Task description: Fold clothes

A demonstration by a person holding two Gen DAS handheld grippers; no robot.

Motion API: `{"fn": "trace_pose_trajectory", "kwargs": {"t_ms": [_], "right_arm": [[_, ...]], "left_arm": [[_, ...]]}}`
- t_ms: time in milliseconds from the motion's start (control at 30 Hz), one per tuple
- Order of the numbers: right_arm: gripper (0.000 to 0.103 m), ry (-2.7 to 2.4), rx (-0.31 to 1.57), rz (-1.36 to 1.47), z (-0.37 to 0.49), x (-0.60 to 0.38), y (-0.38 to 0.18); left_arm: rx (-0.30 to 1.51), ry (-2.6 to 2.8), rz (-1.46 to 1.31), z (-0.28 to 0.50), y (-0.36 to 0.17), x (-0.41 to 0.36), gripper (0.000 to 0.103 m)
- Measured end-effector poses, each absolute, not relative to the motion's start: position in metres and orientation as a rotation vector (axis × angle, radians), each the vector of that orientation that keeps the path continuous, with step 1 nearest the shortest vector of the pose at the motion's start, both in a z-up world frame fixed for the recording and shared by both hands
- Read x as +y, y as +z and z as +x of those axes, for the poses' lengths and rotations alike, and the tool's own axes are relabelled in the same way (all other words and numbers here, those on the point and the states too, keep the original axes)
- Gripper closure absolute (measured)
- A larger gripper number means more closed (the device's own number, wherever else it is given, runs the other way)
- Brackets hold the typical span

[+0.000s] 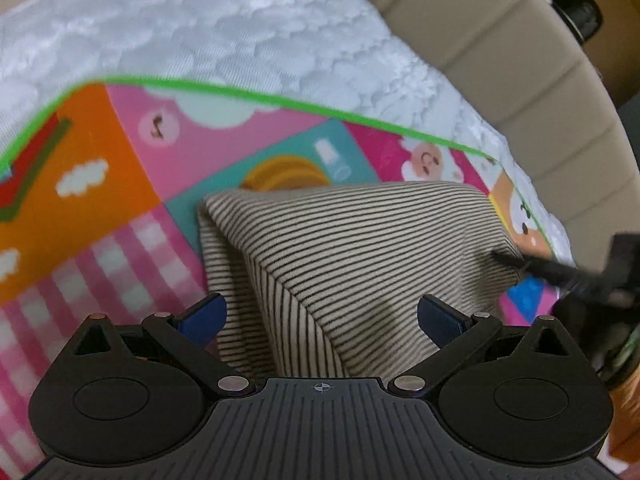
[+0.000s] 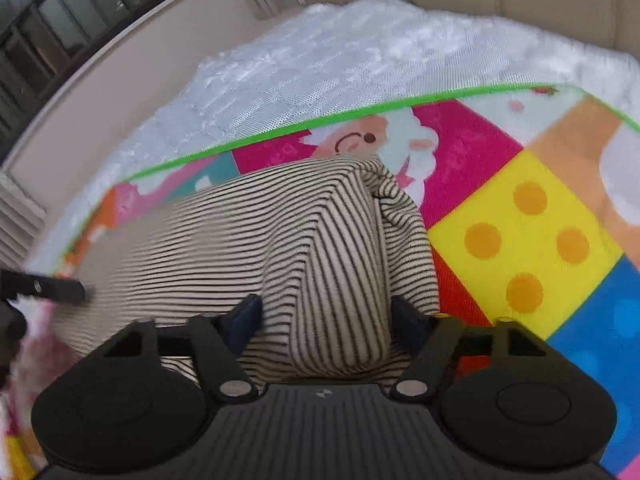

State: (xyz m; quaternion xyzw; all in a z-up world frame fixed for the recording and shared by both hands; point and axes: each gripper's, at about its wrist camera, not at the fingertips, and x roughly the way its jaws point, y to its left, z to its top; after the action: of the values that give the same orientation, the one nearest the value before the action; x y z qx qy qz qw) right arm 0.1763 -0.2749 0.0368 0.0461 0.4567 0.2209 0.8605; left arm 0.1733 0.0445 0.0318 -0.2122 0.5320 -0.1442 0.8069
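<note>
Left wrist view, left to right: a colourful play mat (image 1: 100, 184) with a green border lies over a white quilted bed cover (image 1: 240, 28); a beige padded headboard (image 1: 500, 40) curves behind. A beige garment with thin black stripes (image 1: 360, 248) rests on the mat, partly folded, one diagonal crease running toward the camera. The left tongs (image 1: 320, 316) are released, blue pads wide apart, the striped cloth lying between them without being pinched. At the far right the right tongs (image 1: 516, 262) touch the garment's edge.

Right wrist view, left to right: a tip of the left tongs (image 2: 60, 290) rests at the cloth's left edge; the garment (image 2: 224, 240) bunches into a raised fold at centre. The right tongs (image 2: 326, 316) stand parted with that fold between the pads; whether they are pinching it cannot be told. Yellow dotted and blue mat (image 2: 520, 240) panels lie to the right.
</note>
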Motion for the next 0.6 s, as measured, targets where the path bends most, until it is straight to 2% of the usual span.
{"fn": "trace_pose_trajectory", "kwargs": {"t_ms": [33, 67, 100, 167, 233, 300, 333, 500, 600], "right_arm": [[0.059, 0.478, 0.921, 0.050, 0.171, -0.272, 0.043], [0.071, 0.494, 0.886, 0.010, 0.167, -0.269, 0.050], [0.074, 0.508, 0.860, -0.022, 0.164, -0.267, 0.057], [0.079, 0.526, 0.835, -0.026, 0.159, -0.270, 0.069], [0.080, 0.544, 0.832, 0.023, 0.154, -0.273, 0.081], [0.080, 0.572, 0.839, 0.065, 0.145, -0.279, 0.090], [0.080, 0.584, 0.845, 0.071, 0.140, -0.281, 0.093], [0.079, 0.582, 0.933, 0.109, 0.124, -0.292, 0.080], [0.076, 0.499, 0.997, 0.070, 0.114, -0.296, 0.048]], "left_arm": [[1.150, -0.301, -0.465, 0.175, 0.028, 0.042, 0.000], [1.153, -0.297, -0.471, 0.176, 0.026, 0.039, 0.000], [1.146, -0.302, -0.471, 0.176, 0.026, 0.036, 0.001], [1.123, -0.324, -0.438, 0.174, 0.032, 0.029, 0.020], [1.096, -0.336, -0.362, 0.172, 0.040, 0.023, 0.046], [1.058, -0.339, -0.301, 0.166, 0.051, 0.022, 0.063], [1.046, -0.353, -0.313, 0.162, 0.058, 0.024, 0.068], [1.030, -0.432, -0.361, 0.137, 0.083, 0.037, 0.071], [1.102, -0.457, -0.352, 0.124, 0.067, 0.035, 0.071]]}}
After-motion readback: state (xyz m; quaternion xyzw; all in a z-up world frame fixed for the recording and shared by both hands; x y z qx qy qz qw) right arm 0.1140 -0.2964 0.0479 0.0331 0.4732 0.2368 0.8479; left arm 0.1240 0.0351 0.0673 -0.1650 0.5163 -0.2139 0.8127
